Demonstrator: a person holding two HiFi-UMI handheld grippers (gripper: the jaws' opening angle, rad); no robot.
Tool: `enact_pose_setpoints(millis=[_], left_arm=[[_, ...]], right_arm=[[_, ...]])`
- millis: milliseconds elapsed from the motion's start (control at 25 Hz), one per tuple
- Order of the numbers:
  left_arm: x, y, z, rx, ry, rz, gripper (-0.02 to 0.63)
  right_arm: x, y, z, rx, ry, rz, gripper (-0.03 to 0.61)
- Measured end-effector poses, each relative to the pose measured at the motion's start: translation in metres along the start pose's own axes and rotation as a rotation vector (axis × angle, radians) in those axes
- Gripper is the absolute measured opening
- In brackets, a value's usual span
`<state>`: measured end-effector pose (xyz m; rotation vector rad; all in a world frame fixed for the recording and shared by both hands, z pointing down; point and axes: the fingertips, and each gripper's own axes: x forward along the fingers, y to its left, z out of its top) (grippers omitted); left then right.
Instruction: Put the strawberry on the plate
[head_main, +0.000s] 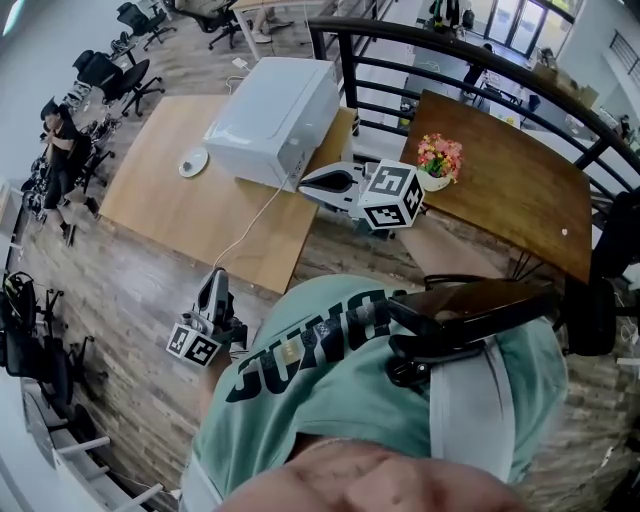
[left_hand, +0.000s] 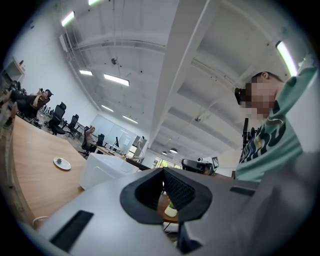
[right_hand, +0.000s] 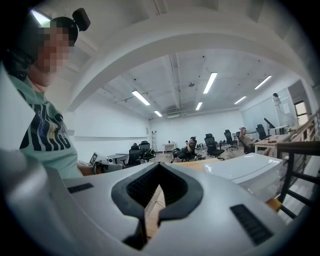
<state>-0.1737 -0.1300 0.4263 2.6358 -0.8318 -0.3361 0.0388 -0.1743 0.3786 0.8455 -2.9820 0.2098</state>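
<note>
Step now: The job does not look started. The person stands off the near corner of the desk (head_main: 170, 205) with both tools up in the air, and neither one is carrying anything.
Left tool (head_main: 214, 278): It is shut tight with its tips touching, and there is nothing in it. It hangs over the floor, just off the near edge of the desk.
Right tool (head_main: 306, 182): Its tips are together too, with nothing between them. It floats by the right edge of the desk, close to the white box (head_main: 275, 115).
Plate (head_main: 199, 156): It sits on the desk, more toward the left edge, just beside the white box.
Strawberry: I cannot find it for sure. A tiny dark bit (left_hand: 60, 161) lies on the plate, but it is too small to tell what it is.
Strawberry and tools: Neither tool holds it. The plate and the little bit on it are well apart from both tools.
Next move: My guess is the person has to step closer and look over the desk for the strawberry. Then one tool must open wide, come down over the berry and close softly so it does not squash.
Watch out: A white cord (head_main: 255, 215) runs from the box to the near edge of the desk, and a tool could catch on it.
</note>
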Motion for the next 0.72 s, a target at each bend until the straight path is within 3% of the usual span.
enact_pose_setpoints(millis=[720], left_arm=[[0.0072,-0.0070,-0.0034,0.004,0.007,-0.017,0.005]], right_arm=[[-0.0092,-0.0050,0.0021,-0.004,0.002,-0.009,0.006]])
